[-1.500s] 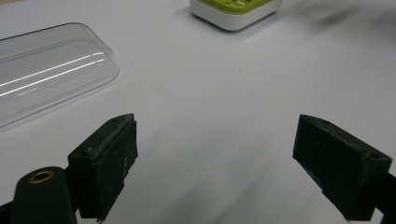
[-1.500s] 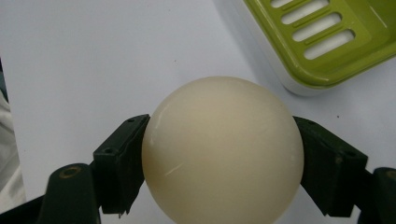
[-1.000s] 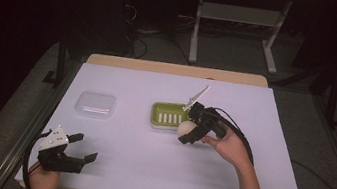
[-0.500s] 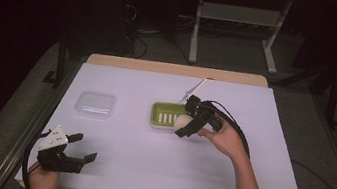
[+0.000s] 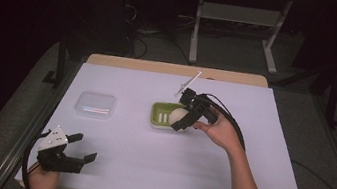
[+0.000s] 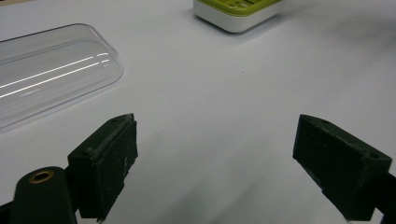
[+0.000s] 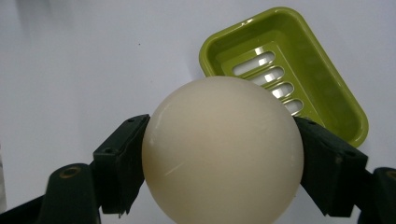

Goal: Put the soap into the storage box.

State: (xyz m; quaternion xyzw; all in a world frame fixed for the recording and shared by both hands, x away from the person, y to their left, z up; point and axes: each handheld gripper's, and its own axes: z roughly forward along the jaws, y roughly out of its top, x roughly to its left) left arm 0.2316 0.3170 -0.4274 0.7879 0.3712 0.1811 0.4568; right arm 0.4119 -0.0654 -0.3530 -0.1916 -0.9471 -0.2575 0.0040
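A cream round soap (image 7: 222,151) sits clamped between the jaws of my right gripper (image 7: 222,163). Just beyond it lies a green soap dish (image 7: 299,65) with slots in its floor. From above, the right gripper (image 5: 184,118) holds the soap (image 5: 178,115) over the right part of the green dish (image 5: 159,114), mid-table. My left gripper (image 5: 83,148) rests open near the table's front left corner, with nothing between its fingers (image 6: 105,163). A clear plastic lid (image 5: 95,105) lies left of the dish.
The table carries a white sheet (image 5: 145,172). A wooden edge (image 5: 175,69) runs along the far side. Cables trail from both grippers. A dark floor and a white metal stand (image 5: 238,19) lie beyond the table.
My right gripper has carried the soap to the left and slightly forward, from beside the dish to above its right part. The left gripper has stayed put.
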